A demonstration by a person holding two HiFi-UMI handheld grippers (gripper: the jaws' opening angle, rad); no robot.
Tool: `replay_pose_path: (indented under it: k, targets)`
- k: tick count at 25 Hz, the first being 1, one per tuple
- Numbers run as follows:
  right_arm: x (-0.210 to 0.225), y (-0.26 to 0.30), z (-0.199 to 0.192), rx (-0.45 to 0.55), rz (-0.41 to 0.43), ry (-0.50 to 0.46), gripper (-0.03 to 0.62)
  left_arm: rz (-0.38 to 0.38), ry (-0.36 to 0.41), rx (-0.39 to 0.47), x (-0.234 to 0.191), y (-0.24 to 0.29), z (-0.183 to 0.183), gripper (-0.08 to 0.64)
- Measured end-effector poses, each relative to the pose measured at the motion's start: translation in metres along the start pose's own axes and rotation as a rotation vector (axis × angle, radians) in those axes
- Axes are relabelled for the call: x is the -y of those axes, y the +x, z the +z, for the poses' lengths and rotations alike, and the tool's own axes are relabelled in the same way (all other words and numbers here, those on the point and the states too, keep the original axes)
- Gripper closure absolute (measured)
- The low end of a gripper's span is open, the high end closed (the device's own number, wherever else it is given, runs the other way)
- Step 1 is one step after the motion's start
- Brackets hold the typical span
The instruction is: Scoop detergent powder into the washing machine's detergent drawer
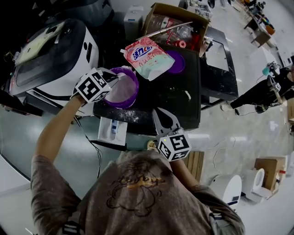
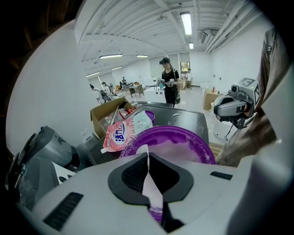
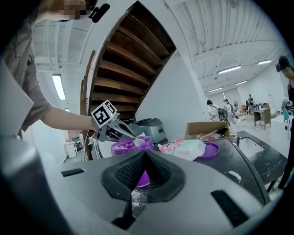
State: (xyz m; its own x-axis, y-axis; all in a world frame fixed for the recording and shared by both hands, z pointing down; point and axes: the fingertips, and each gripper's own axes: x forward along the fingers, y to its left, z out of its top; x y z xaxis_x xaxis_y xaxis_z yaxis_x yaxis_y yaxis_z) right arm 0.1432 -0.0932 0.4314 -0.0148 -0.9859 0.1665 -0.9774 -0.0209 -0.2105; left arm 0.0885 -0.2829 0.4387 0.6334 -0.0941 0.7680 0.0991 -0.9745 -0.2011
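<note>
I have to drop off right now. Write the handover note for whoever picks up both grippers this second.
Left gripper: shut on the white scoop, at the open purple tub of powder.
Right gripper: shut, empty, at the front edge of the black machine top.
Detergent bag lies on that top, partly over the purple lid. Detergent drawer is pulled out, below the tub.
Done: tub open, scoop gripped. Spilled powder on the top.
Left: carry powder to the drawer. I cannot tell whether it holds any yet.

Purple plastic tub [image 1: 136, 85], glossy film pouch [image 1: 148, 57], cardboard box [image 1: 177, 11], matt black tabletop [image 1: 170, 98]
</note>
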Motion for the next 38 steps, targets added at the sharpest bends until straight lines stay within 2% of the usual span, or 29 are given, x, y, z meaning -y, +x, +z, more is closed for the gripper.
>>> replay_pose_path:
  k: [9,16,38]
  targets:
    - [0.012,-0.01,-0.002,0.001,-0.037,0.009,0.592,-0.04,0.02,-0.045,0.01,0.009,-0.006,0.537]
    - [0.013,-0.011,0.0,0.0,-0.032,0.002,0.592,-0.061,0.01,-0.058,0.014,0.009,-0.009,0.537]
    - [0.015,-0.014,-0.003,0.0,-0.032,0.014,0.592,-0.161,0.074,-0.136,0.04,0.01,-0.01,0.537]
